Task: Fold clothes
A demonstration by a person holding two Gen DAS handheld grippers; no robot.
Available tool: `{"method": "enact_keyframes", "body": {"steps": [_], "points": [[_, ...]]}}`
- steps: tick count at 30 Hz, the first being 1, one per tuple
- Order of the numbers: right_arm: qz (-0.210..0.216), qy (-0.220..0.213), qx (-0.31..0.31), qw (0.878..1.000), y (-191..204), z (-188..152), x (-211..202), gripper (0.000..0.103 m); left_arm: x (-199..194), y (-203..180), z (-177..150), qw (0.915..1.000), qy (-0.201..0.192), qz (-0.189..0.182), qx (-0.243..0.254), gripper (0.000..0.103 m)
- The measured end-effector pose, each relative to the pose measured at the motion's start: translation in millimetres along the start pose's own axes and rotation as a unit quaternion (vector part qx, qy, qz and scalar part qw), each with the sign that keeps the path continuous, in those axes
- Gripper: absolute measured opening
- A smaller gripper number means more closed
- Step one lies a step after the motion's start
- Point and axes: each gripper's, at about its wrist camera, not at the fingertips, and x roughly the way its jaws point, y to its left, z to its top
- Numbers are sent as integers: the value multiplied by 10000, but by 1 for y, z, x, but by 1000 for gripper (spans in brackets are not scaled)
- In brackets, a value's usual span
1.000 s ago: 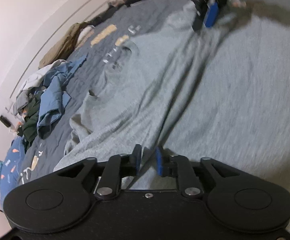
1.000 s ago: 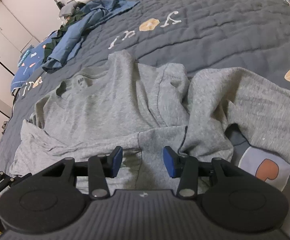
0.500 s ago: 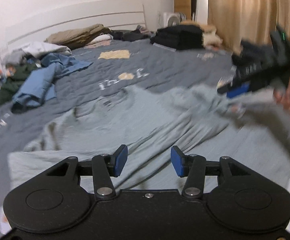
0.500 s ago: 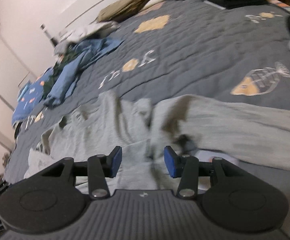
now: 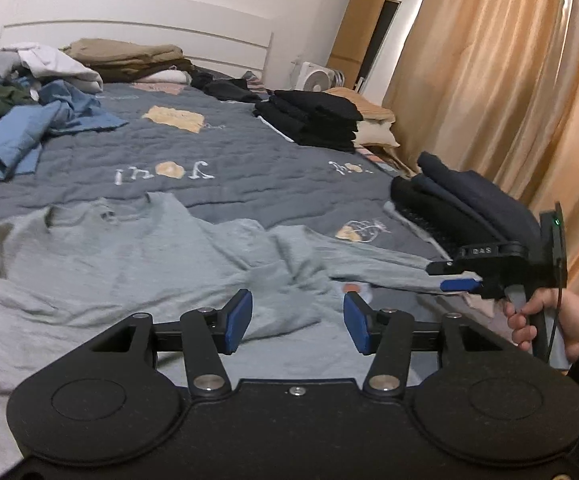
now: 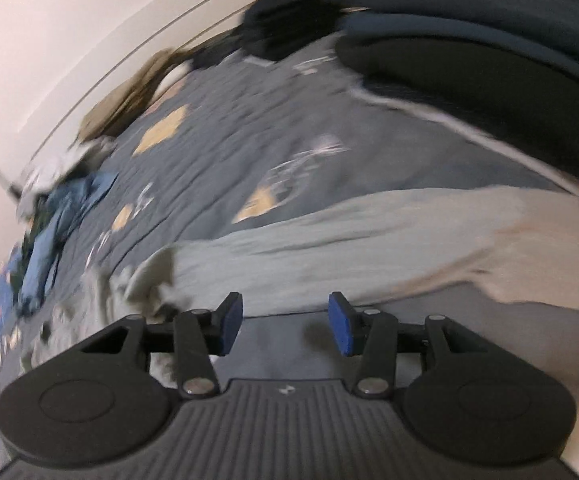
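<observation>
Sleeve-folding looked like the step in hand: the grey long-sleeved shirt (image 5: 101, 248) lay spread and rumpled on the bed (image 5: 249, 172), collar toward the headboard, its right sleeve (image 6: 369, 236) stretched out toward the folded dark pile (image 5: 461, 208) at the bed's edge. I had my left gripper (image 5: 296, 322) hovering low over the shirt's bunched middle, pads wide apart with nothing between them. My right gripper (image 6: 285, 320) sat just short of the sleeve, near its middle, also wide open and empty; its view was smeared, so I could not tell whether it touched the cloth. From the left camera I saw that gripper held level, pointing in across the bed, my right hand (image 5: 549, 320) wrapped round its handle. Next, I judged, the right needed to pinch the sleeve and carry it across the body.
</observation>
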Motion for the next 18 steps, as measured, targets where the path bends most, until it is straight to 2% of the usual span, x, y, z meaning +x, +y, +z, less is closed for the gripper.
{"method": "enact_keyframes", "body": {"steps": [5, 7, 14, 18], "points": [[-288, -373, 542, 9974, -45, -2, -31, 47, 15, -12, -7, 9985, 191, -250, -441, 51], [-402, -472, 576, 9964, -55, -4, -40, 47, 20, -21, -8, 9985, 207, -258, -436, 51], [-607, -596, 678, 9941, -86, -11, -64, 48, 37, -53, -8, 9954, 261, -717, -579, 52], [-726, -640, 700, 9928, -103, -11, -73, 48, 49, -71, -9, 9944, 269, -859, -560, 57]]}}
